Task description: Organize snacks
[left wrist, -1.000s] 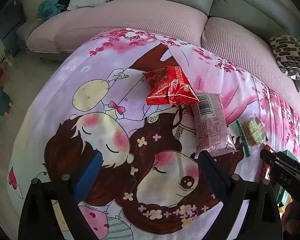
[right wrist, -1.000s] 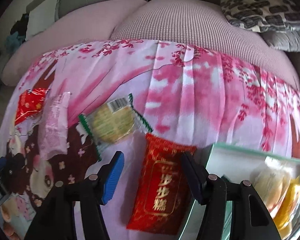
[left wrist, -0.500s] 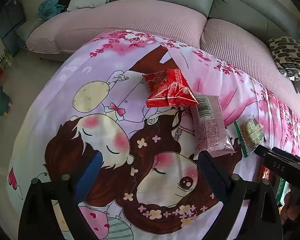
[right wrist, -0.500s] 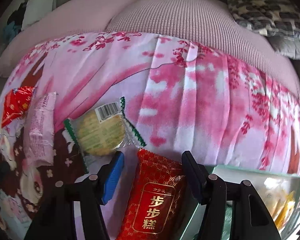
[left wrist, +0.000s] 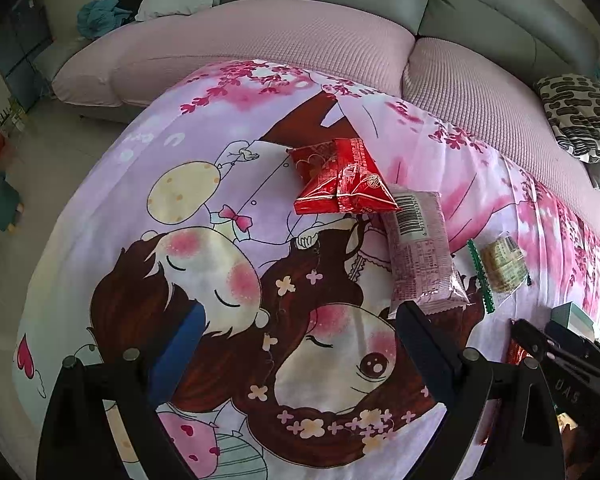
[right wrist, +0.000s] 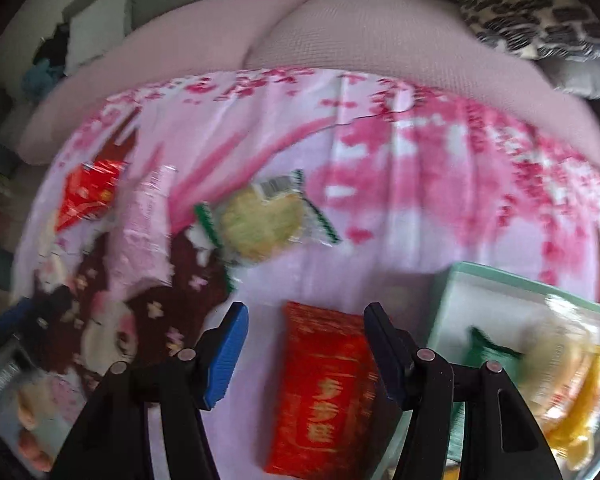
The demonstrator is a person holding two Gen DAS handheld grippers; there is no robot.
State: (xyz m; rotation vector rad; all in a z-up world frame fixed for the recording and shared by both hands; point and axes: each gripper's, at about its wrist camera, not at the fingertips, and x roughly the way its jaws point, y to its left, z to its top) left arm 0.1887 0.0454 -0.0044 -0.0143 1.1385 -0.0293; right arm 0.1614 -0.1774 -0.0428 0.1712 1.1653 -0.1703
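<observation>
Snacks lie on a pink cartoon-print cloth (left wrist: 188, 184). In the left wrist view I see two red packets (left wrist: 340, 178), a pink wrapped bar (left wrist: 420, 256) and a round cake in clear green-edged wrap (left wrist: 500, 264). My left gripper (left wrist: 296, 328) is open and empty above the cloth, short of the pink bar. In the blurred right wrist view my right gripper (right wrist: 306, 334) is open, its jaws on either side of a red packet with gold characters (right wrist: 324, 392). A pale green box (right wrist: 500, 292) with wrapped snacks inside stands to its right. The round cake (right wrist: 264, 224) lies ahead.
A pink-covered sofa (left wrist: 280, 48) with grey backrest runs behind the cloth. A black-and-white patterned cushion (left wrist: 580, 116) lies at the right. Bare floor (left wrist: 28, 184) lies to the left of the cloth. The right gripper's body (left wrist: 572, 364) shows at the left wrist view's lower right.
The right gripper has moved quickly; its view is now blurred, and the red gold-lettered packet still lies between its open jaws. The left gripper has barely moved.
</observation>
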